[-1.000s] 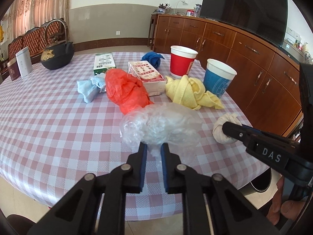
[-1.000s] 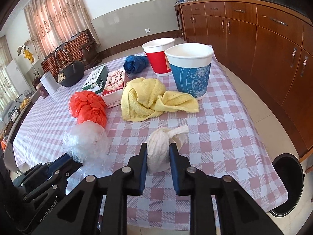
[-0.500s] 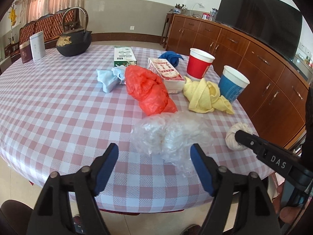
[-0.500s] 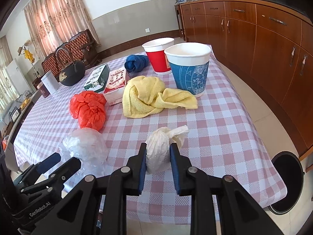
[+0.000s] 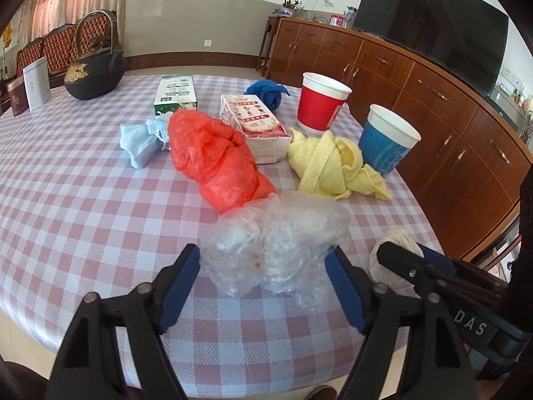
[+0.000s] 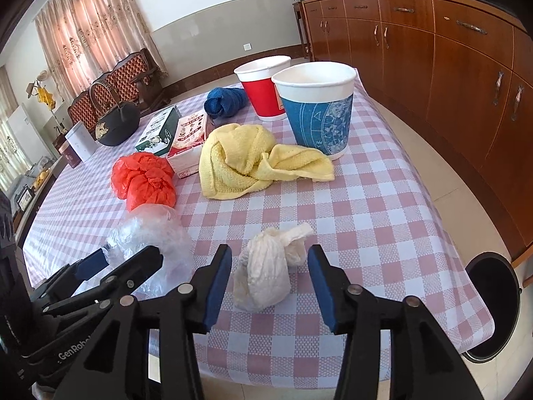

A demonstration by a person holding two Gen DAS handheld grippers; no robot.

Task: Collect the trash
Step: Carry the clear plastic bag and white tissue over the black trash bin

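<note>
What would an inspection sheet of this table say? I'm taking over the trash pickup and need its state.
Surface: checked tablecloth, crowded.
Job's things: clear plastic bag and white wad near the front edge; orange bag behind.
Clutter: yellow cloth, blue cup, red cup, two cartons, kettle.
Grippers: left gripper straddles the clear bag, closing; right gripper has just opened off the wad.
Cables: nothing seen.
Surroundings: black bin on the floor, wooden cabinets.
</note>
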